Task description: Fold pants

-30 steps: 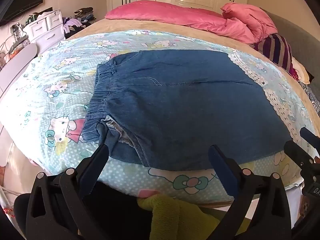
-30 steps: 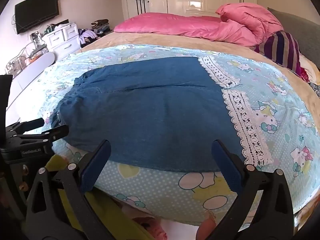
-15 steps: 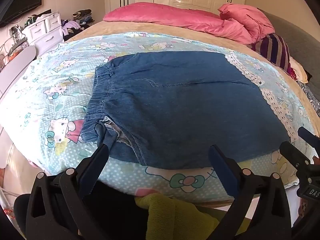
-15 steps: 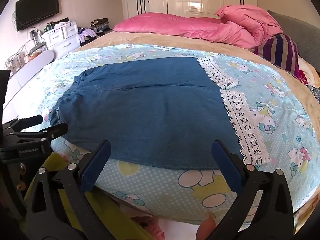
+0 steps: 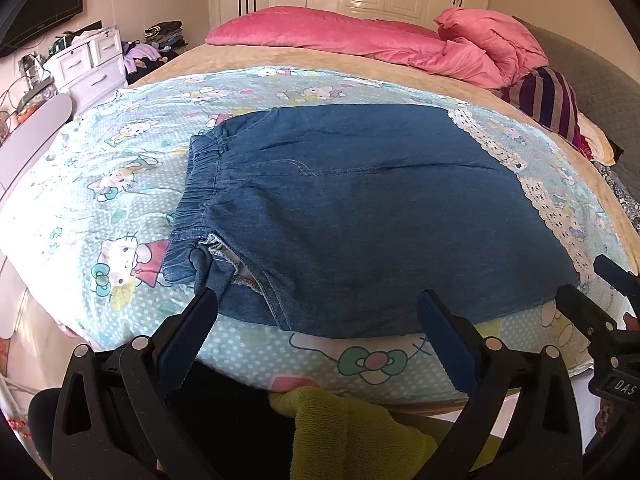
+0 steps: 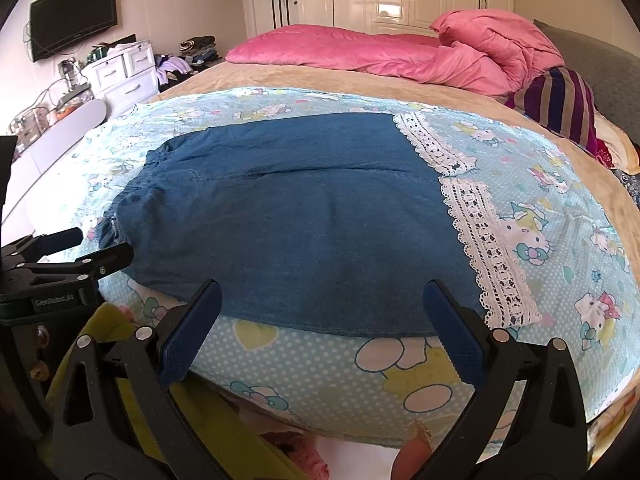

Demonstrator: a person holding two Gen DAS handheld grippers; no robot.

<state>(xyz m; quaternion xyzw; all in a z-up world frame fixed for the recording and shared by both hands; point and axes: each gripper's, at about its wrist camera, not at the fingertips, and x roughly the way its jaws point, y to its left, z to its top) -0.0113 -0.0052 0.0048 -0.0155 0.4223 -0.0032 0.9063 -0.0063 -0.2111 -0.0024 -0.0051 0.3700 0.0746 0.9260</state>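
Observation:
Blue denim pants [image 5: 360,208] [image 6: 296,216] with white lace hems [image 6: 486,248] lie flat across a light-blue cartoon-print sheet [image 5: 120,184] on the bed, elastic waistband [image 5: 196,196] to the left. My left gripper [image 5: 318,312] hovers open at the near edge by the waistband corner, nothing between its fingers. My right gripper [image 6: 322,300] hovers open over the near edge of the leg, close to the lace hem, holding nothing. Each gripper shows at the side of the other's view.
Pink duvet and pillows [image 5: 360,40] lie at the bed's far end, a striped cushion [image 5: 548,100] at the right. White drawers [image 6: 120,72] and a wall TV [image 6: 74,16] stand at the left. Yellow-green clothing [image 5: 344,432] hangs just below the grippers.
Both grippers have drifted slightly, so the pants sit a little higher and farther in view. The pants have not moved and both grippers stayed open.

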